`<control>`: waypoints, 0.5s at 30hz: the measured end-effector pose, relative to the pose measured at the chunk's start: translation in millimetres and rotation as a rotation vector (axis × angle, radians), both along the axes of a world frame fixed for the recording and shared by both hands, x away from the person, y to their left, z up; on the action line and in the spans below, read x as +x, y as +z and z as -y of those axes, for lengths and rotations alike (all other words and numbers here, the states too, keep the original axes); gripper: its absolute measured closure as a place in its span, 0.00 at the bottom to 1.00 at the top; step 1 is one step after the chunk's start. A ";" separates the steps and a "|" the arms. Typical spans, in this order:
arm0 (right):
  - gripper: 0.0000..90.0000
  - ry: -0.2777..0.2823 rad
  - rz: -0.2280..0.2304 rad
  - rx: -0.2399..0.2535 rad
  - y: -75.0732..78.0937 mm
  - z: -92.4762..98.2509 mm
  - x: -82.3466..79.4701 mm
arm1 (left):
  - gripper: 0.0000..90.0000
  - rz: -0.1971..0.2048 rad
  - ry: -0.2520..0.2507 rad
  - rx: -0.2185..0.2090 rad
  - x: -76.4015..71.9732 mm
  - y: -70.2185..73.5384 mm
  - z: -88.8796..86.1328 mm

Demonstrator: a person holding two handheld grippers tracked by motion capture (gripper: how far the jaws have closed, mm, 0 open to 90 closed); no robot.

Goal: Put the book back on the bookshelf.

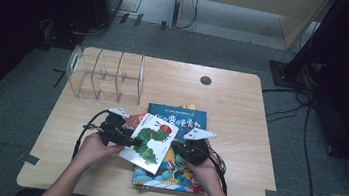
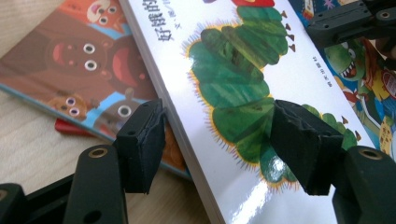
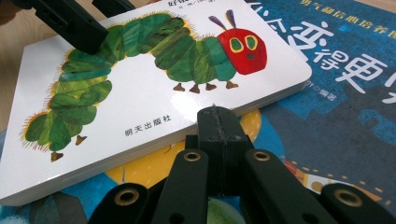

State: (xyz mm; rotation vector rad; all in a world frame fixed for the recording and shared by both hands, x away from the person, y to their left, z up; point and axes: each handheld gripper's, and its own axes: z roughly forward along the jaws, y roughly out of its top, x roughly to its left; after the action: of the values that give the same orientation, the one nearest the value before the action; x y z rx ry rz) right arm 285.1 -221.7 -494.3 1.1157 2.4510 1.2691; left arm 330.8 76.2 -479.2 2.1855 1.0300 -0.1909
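A white board book with a green caterpillar (image 1: 149, 143) (image 2: 233, 70) (image 3: 140, 93) lies tilted on top of other picture books near the table's front. My left gripper (image 1: 134, 142) (image 2: 219, 135) straddles its left edge: one pad sits over the cover, the other beside and under the edge, and the jaws stand wide. My right gripper (image 1: 176, 150) (image 3: 217, 119) is shut, its tip against the book's opposite edge, over a blue book (image 1: 178, 116) (image 3: 345, 93). An orange bear book (image 2: 84, 60) lies underneath at the left.
A clear acrylic divider rack (image 1: 105, 74) stands at the back left of the wooden table (image 1: 232, 100). A dinosaur-cover book (image 1: 173, 176) is at the bottom of the stack. Cables trail from both grippers. Grey floor surrounds the table.
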 end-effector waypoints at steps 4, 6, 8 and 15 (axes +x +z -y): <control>1.00 0.018 -0.001 -0.005 0.4 -0.1 -1.9 | 0.41 -0.020 -0.005 -0.011 -1.5 -0.2 -2.2; 1.00 0.027 -0.006 -0.008 0.8 -1.0 -3.9 | 0.40 -0.021 -0.008 -0.005 -2.2 0.0 -1.3; 1.00 0.027 0.006 -0.018 1.0 -2.5 -5.6 | 0.40 -0.018 -0.006 -0.005 -2.6 -0.1 -1.0; 1.00 0.037 -0.003 -0.013 1.3 -9.4 -4.1 | 0.37 -0.028 -0.003 0.027 -4.0 1.9 -7.1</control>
State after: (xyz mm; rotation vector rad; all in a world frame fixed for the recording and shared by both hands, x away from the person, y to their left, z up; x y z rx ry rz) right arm 281.0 -212.3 -493.1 1.0745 2.4903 1.2603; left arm 326.8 83.3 -477.4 2.2147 1.0509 -0.2099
